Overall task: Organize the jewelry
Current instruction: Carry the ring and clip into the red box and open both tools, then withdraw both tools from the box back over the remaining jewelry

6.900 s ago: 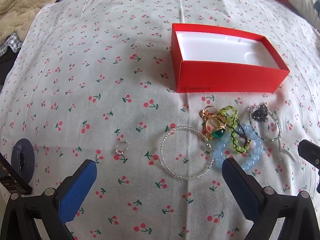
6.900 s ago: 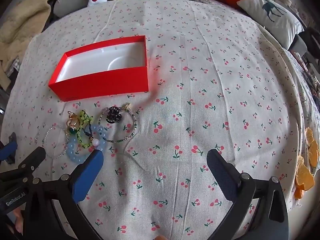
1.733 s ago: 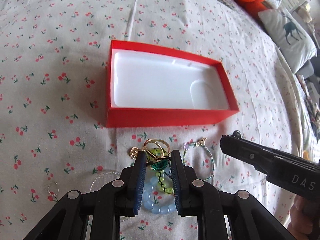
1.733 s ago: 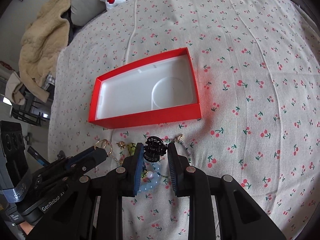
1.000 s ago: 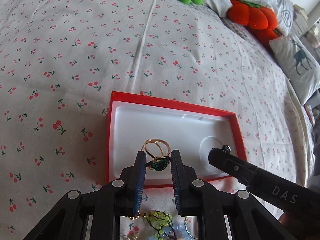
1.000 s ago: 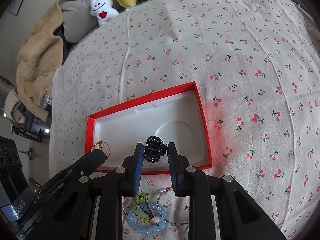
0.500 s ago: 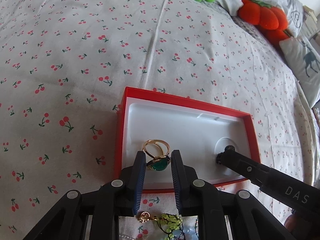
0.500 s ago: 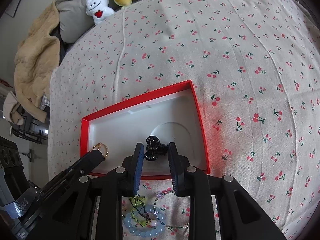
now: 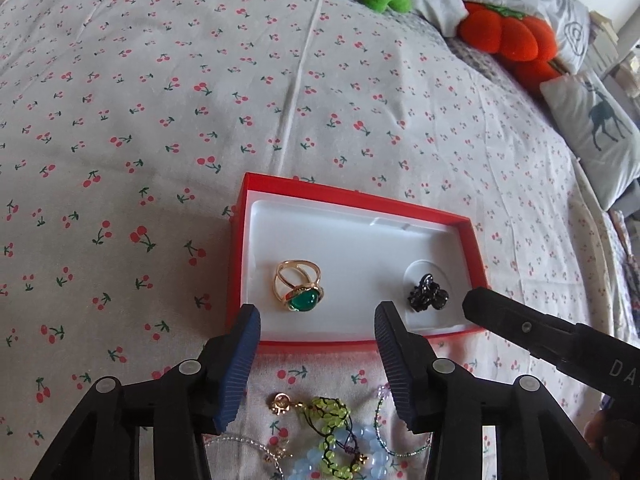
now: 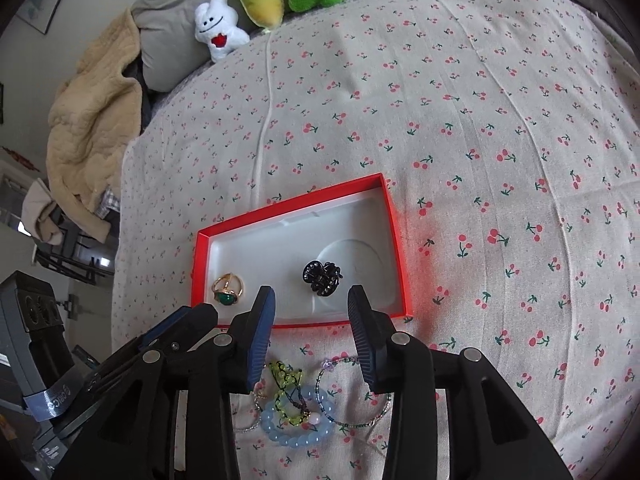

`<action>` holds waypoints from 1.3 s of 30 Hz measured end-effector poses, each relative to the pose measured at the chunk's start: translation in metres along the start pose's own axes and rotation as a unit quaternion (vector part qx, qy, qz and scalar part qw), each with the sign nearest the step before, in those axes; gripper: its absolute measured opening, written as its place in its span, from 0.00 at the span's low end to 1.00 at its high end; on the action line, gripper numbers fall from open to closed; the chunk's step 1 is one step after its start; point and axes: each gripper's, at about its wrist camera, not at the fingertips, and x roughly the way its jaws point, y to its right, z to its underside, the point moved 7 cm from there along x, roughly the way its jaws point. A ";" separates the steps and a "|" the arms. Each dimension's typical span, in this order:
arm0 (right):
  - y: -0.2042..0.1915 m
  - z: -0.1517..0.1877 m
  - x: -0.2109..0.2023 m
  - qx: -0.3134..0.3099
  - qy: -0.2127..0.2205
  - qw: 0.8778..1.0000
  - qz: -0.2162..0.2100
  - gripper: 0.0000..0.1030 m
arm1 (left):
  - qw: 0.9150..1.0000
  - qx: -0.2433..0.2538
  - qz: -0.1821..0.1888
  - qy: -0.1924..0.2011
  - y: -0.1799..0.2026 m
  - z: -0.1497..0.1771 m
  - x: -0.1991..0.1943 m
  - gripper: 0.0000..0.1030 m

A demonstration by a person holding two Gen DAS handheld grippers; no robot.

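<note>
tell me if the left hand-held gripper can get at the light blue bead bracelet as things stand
Probably yes: the left hand-held gripper is open and empty, but the bracelet lies beneath it, tangled with a green beaded piece.

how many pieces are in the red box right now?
2. The gold ring with green stone lies at the red box's left end; the black flower-shaped piece sits in the round recess at its right end. Nothing seems hidden.

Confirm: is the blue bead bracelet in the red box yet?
No, the blue bead bracelet lies on the cherry-print sheet in front of the red box, outside it.
</note>
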 end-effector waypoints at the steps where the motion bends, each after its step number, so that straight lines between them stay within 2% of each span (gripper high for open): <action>1: 0.001 0.001 -0.004 0.001 0.002 1.000 0.000 0.42 | 1.000 0.002 0.000 0.001 0.000 0.001 -0.003 0.56; 5: 0.006 0.008 -0.016 -0.001 0.007 1.000 0.000 0.47 | 1.000 0.014 -0.005 0.004 -0.004 0.007 -0.013 0.66; 7: 0.009 0.012 -0.021 -0.003 0.009 1.000 0.001 0.55 | 1.000 0.021 -0.011 0.004 -0.007 0.012 -0.017 0.72; 10: 0.013 0.018 -0.030 -0.005 0.013 1.000 0.005 0.61 | 0.999 0.029 -0.023 0.000 -0.013 0.022 -0.021 0.81; 13: 0.013 0.026 -0.036 -0.017 0.016 1.000 0.012 0.65 | 0.999 0.034 -0.026 -0.007 -0.018 0.033 -0.024 0.85; 18: 0.011 0.049 -0.039 -0.052 0.007 0.998 0.029 0.69 | 0.998 0.046 -0.040 -0.026 -0.028 0.054 -0.023 0.87; 30: 0.010 0.115 -0.012 -0.109 -0.061 0.990 0.069 0.71 | 0.996 0.044 -0.046 -0.065 -0.058 0.088 -0.023 0.88; 39: 0.020 0.130 0.002 -0.114 -0.088 0.985 0.097 0.71 | 0.995 0.050 -0.045 -0.079 -0.074 0.107 -0.014 0.88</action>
